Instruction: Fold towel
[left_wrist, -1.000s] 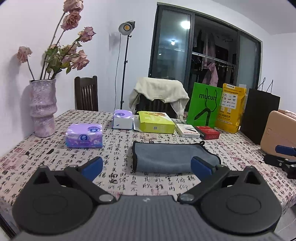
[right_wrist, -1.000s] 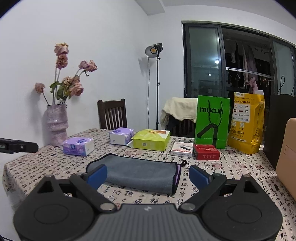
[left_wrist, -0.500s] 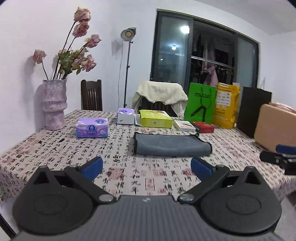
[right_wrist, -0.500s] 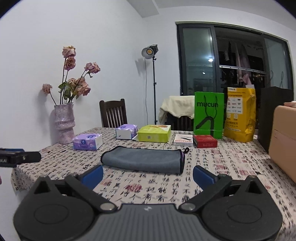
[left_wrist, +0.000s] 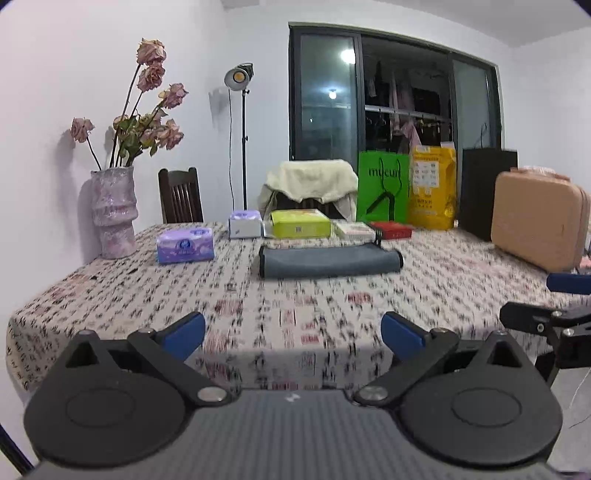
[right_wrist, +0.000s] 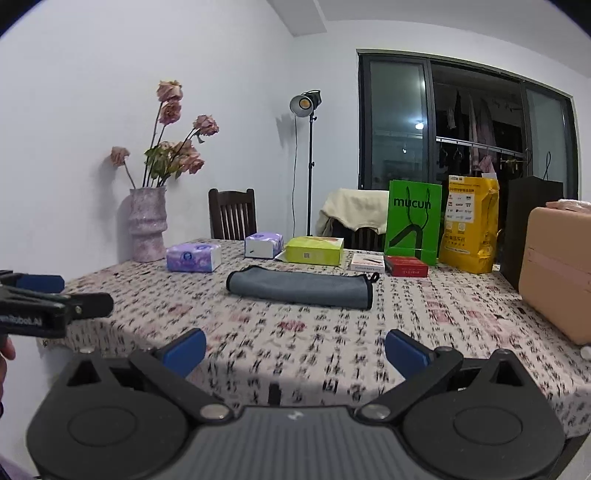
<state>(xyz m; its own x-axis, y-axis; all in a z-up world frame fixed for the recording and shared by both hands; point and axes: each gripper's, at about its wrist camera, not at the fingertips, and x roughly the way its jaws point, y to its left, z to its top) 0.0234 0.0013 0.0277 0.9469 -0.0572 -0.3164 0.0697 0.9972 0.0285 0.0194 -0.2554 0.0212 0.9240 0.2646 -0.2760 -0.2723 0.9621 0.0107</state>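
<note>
The towel (left_wrist: 328, 260) lies folded into a flat strip mid-desk (left_wrist: 295, 314). Both tools, left (left_wrist: 293, 334) and right (right_wrist: 294, 349), hang released, well apart from it. Folding looks finished; any further fold calls for reaching back in.

Plain white walls (right_wrist: 221, 92) enclose the room, and a dark-framed glass door (left_wrist: 391, 110) in the far wall reflects a ceiling light and shows clothes hanging on a rail behind it. Beside the door a lamp on a thin stand (left_wrist: 239, 75) glows amber, with a dark wooden chair (left_wrist: 180, 199) and a second chair draped in a cream cloth (left_wrist: 310, 181) drawn up to the far edge of the table (left_wrist: 295, 302). The table wears a pale cloth printed with dark script.
</note>
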